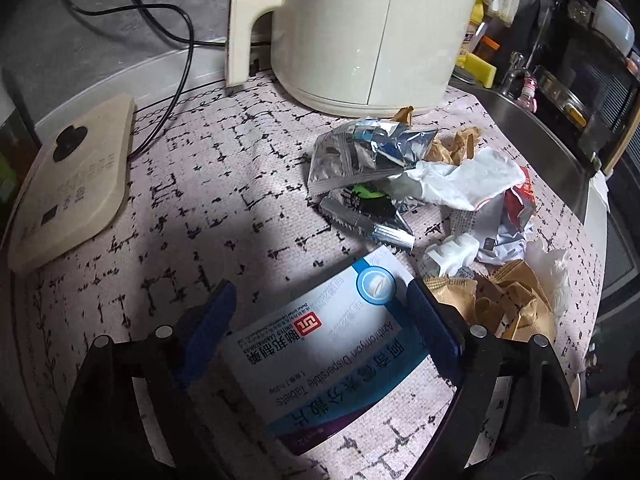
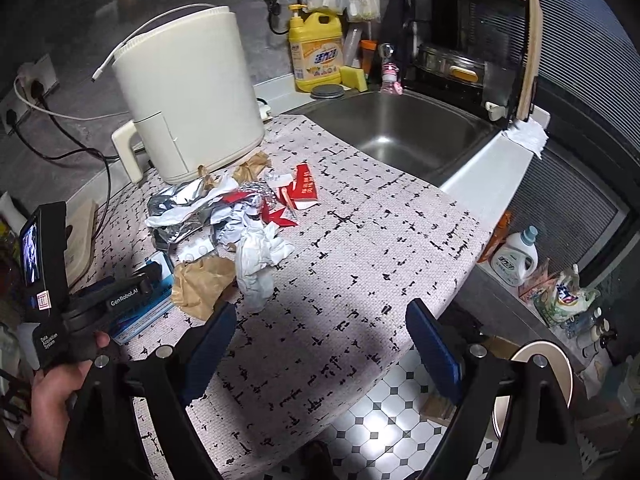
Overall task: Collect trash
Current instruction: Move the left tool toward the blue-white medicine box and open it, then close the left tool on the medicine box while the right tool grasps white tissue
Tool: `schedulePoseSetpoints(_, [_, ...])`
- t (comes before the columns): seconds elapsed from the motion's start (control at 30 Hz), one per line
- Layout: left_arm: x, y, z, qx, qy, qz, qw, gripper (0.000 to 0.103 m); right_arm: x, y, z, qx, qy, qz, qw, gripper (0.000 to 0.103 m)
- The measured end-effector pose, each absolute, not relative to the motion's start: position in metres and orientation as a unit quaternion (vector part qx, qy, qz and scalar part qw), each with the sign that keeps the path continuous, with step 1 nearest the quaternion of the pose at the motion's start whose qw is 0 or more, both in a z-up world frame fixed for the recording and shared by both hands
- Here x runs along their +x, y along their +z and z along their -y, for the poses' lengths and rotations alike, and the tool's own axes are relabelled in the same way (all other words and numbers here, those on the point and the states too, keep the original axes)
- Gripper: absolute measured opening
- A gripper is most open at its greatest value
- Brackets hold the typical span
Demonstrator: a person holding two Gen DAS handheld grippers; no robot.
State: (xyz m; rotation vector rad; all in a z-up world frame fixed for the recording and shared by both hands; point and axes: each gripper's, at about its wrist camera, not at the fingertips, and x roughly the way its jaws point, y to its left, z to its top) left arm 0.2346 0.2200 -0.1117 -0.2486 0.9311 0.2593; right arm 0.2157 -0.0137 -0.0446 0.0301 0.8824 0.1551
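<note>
Blue and white cardboard medicine box lies flat on the pink mat with black marks, right between the two blue fingers of the left gripper. Its fingers are spread on both sides of the box; I cannot tell if they touch it. Just past the box sits the trash pile: crumpled silver foil wrappers, white paper, brown paper and a red torn packet. Behind the pile stands a big cream kettle. Over the mat's edge, the right gripper hangs spread wide, holding nothing.
</note>
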Motion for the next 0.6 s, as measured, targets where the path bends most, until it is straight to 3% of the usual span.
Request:
schedulePoseSetpoints(0.47, [0.196,-0.114,-0.189,-0.124,0.151,-0.451,0.871,0.086,0.21,-0.04,0.019,-0.008,0.135,-0.425,0.895,0.085])
schedulePoseSetpoints(0.6, [0.197,-0.124,-0.185,-0.117,0.155,-0.476,0.858,0.081,0.21,-0.041,0.018,-0.012,0.144,-0.426,0.893,0.085])
